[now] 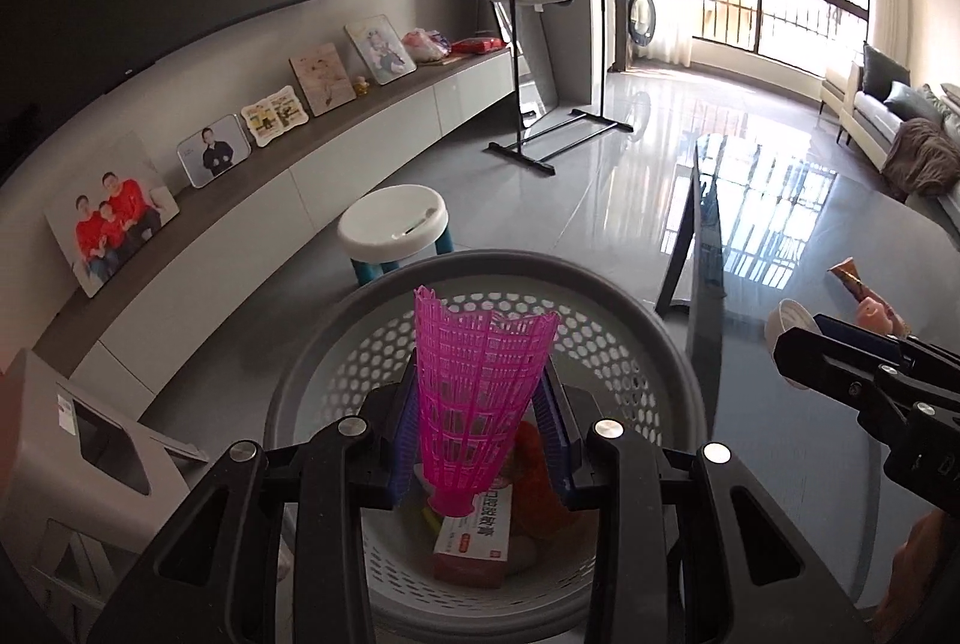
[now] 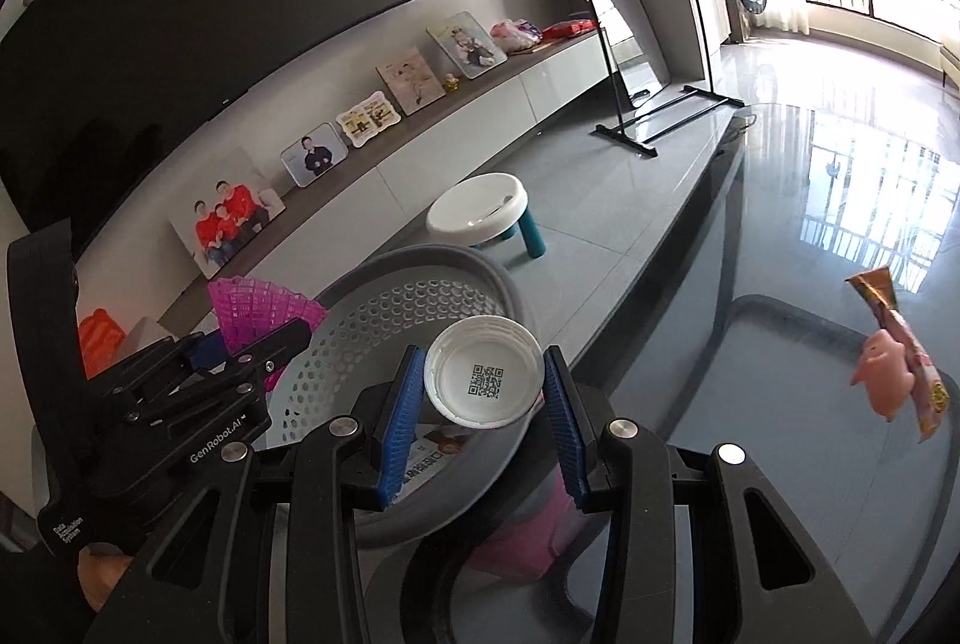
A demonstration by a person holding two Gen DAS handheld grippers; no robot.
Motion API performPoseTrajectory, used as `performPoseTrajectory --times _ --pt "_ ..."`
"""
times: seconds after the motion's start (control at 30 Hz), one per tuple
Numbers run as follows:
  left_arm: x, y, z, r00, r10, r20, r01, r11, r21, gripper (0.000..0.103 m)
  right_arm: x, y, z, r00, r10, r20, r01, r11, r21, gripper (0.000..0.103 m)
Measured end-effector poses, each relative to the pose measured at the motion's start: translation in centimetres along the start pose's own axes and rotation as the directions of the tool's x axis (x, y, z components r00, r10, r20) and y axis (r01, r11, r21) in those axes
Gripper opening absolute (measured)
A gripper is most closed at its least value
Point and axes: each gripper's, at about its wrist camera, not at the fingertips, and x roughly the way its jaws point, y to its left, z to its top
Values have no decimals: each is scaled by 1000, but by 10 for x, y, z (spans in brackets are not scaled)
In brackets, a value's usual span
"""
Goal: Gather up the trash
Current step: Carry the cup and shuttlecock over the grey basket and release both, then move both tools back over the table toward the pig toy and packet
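In the left wrist view my left gripper (image 1: 480, 386) is shut on a pink plastic shuttlecock (image 1: 474, 434), held upright above a grey perforated basket (image 1: 600, 284). A red and white box (image 1: 474, 542) and something orange lie inside the basket. My right gripper (image 2: 483, 368) is shut on a white round cap (image 2: 456, 362) with a QR code, just over the basket's rim (image 2: 420, 260). From the right wrist, the left gripper (image 2: 258, 338) and the shuttlecock (image 2: 258, 308) show at the left. A snack wrapper (image 2: 876, 290) and a pink pig toy (image 2: 882, 368) lie on the dark glass table (image 2: 840, 224).
A white stool (image 1: 393, 224) with teal legs stands on the floor beyond the basket. A long low cabinet (image 1: 360, 146) with photo frames runs along the left wall under a TV. A black clothes rack (image 1: 558, 134) and a sofa (image 1: 888, 116) stand farther off.
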Motion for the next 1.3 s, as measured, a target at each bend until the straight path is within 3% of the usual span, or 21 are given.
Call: performPoseTrajectory --times 0.13,0.5,0.83,0.87,0.9,0.93,0.97,1.3 --pt "8 15 -14 1000 9 -30 -11 999 -46 34 16 17 2 999 28 -20 -29 999 -32 39" --pt "22 23 -26 997 49 -59 -52 997 -54 37 42 29 -1 995 64 -82 -69 996 -51 39" --pt "31 32 -32 995 56 -80 -62 996 -66 43 50 29 -3 993 55 -101 -61 996 -60 39" --pt "30 32 -32 995 62 -79 -67 996 -67 48 50 30 -3 993 56 -101 -63 996 -61 39" --pt "30 34 -32 995 67 -78 -72 995 -68 52 51 31 -3 993 58 -102 -65 996 -63 46" --pt "29 35 -32 995 73 -75 -78 994 -71 61 50 32 -3 993 62 -101 -68 996 -63 61" --pt "27 37 -33 994 84 -70 -89 993 -73 67 48 32 -3 994 61 -93 -68 996 -65 66" --pt "23 47 -33 992 101 -80 -109 989 -100 70 39 28 -3 996 59 -62 -62 997 -55 67"
